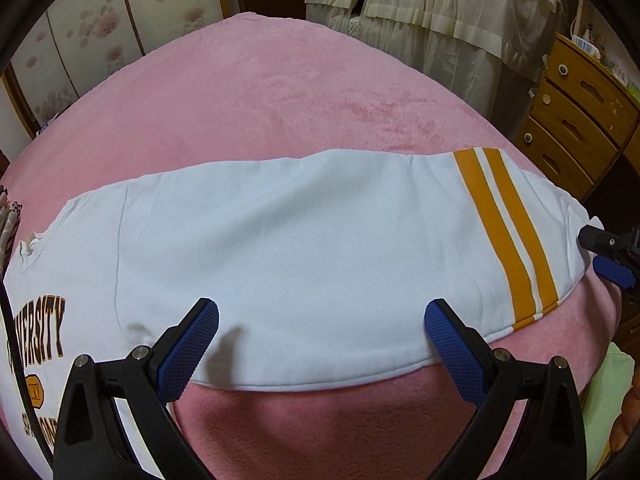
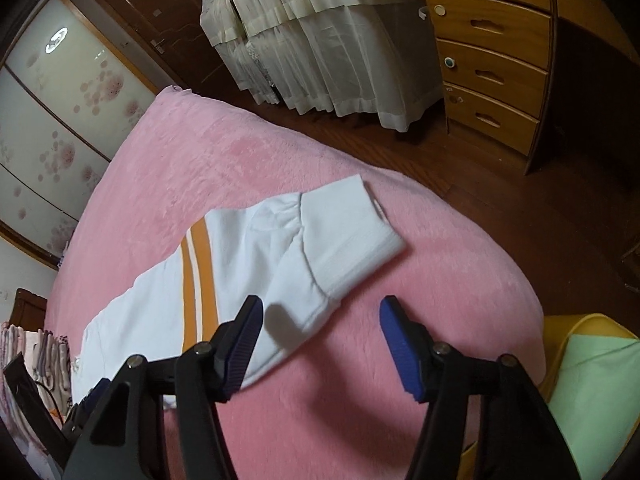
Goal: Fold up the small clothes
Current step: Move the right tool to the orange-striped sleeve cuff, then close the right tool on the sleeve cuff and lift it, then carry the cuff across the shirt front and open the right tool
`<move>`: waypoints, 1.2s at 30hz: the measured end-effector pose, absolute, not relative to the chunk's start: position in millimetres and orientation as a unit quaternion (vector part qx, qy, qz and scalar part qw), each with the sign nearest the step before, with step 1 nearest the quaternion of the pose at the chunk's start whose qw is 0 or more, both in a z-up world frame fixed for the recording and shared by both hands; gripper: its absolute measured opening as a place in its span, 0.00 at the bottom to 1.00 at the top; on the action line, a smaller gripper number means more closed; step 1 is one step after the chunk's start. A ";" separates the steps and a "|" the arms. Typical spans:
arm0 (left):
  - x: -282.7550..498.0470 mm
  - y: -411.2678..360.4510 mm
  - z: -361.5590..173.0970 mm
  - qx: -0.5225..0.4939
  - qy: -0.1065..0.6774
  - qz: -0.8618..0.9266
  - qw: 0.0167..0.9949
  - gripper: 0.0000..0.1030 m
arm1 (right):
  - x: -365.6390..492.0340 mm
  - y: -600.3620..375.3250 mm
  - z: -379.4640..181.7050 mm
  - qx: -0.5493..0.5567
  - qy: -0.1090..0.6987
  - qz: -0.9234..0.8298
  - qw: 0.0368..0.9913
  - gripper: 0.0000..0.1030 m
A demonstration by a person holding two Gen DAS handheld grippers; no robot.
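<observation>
A white sweatshirt (image 1: 280, 248) lies flat on the pink bed (image 1: 240, 92). Its sleeve stretches to the right and has two orange stripes (image 1: 508, 232). Brown "UNIVERSITY" lettering (image 1: 38, 336) shows at the lower left. My left gripper (image 1: 320, 324) is open, its jaws wide apart over the sleeve's near edge, holding nothing. My right gripper (image 2: 320, 320) is open over the sleeve's ribbed cuff (image 2: 352, 232) and holds nothing; it also shows at the right edge of the left wrist view (image 1: 608, 256). The sweatshirt's orange stripes (image 2: 198, 280) show in the right wrist view too.
A wooden chest of drawers (image 2: 492, 48) and cream curtains (image 2: 320, 32) stand beyond the bed, on a dark wood floor (image 2: 480, 184). A green cloth (image 2: 592, 392) on a yellow thing lies at the right. Patterned fabric (image 2: 36, 356) lies at the left. Floral sliding doors (image 1: 80, 32) stand behind.
</observation>
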State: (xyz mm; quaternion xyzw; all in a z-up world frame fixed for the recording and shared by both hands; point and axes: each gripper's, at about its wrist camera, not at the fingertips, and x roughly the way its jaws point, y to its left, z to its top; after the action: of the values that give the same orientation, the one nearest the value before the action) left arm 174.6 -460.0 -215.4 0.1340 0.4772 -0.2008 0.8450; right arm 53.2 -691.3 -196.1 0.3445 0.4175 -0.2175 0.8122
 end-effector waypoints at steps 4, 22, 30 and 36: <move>177.7 -466.3 -220.6 0.142 0.485 -0.203 0.839 0.97 | 67.3 -688.3 -197.9 0.312 0.432 -0.231 0.814 0.24; 174.7 -394.3 -154.6 0.085 0.480 -0.210 0.848 0.54 | 79.8 -593.0 -86.7 0.196 0.331 -0.104 0.917 0.17; 182.6 -264.9 -114.7 0.056 0.454 -0.111 0.882 0.54 | 121.6 -487.2 -61.7 0.132 0.330 0.004 0.935 0.17; 185.8 -153.6 -105.3 0.035 0.443 -0.028 0.895 0.54 | 161.0 -399.5 -60.5 0.113 0.339 0.076 0.931 0.17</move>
State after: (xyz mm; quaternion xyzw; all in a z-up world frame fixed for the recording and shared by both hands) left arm 185.8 -153.6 -105.3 0.0353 0.4430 -0.0280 0.8954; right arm 161.0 -399.5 -60.5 0.1125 0.3394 0.0760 0.9308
